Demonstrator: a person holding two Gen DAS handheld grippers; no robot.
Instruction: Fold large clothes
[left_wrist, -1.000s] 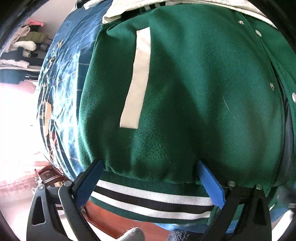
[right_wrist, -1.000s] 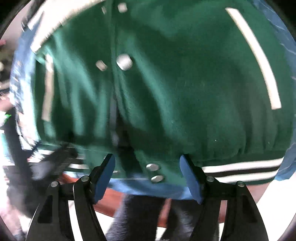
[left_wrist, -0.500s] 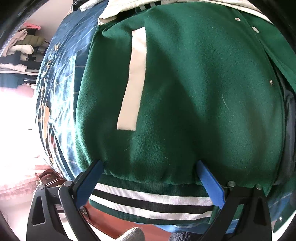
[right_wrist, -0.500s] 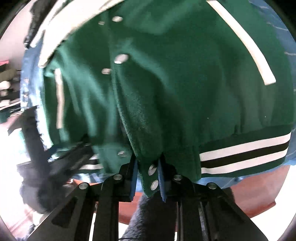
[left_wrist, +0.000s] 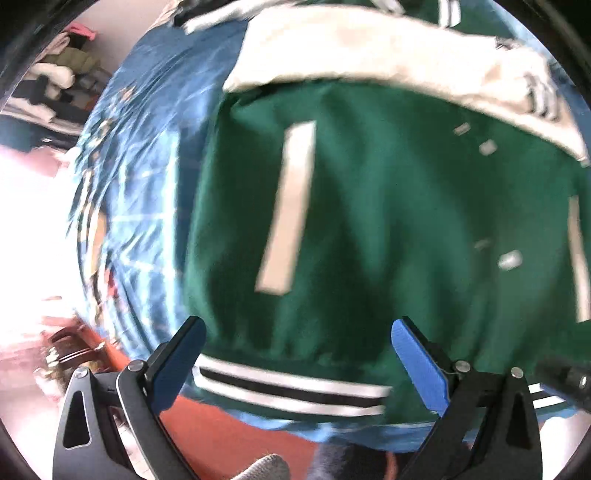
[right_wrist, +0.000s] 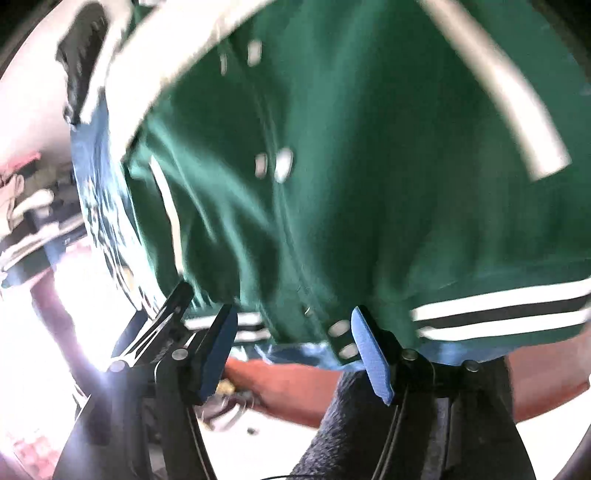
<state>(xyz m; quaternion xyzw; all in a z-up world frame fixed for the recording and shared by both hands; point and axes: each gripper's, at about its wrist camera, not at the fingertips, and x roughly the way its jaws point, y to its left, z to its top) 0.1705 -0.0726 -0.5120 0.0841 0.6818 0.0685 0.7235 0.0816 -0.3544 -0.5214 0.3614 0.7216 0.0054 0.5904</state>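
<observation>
Fleece of the dark green varsity jacket with cream sleeves (left_wrist: 388, 221) lies spread on a blue patterned bedspread (left_wrist: 147, 166), its ribbed black-and-white striped hem (left_wrist: 288, 387) between the spread blue-padded fingers of the left gripper (left_wrist: 295, 362). The right gripper (right_wrist: 295, 343), likewise open, frames the snap-buttoned front edge (right_wrist: 341, 336). Both views are motion-blurred.
</observation>
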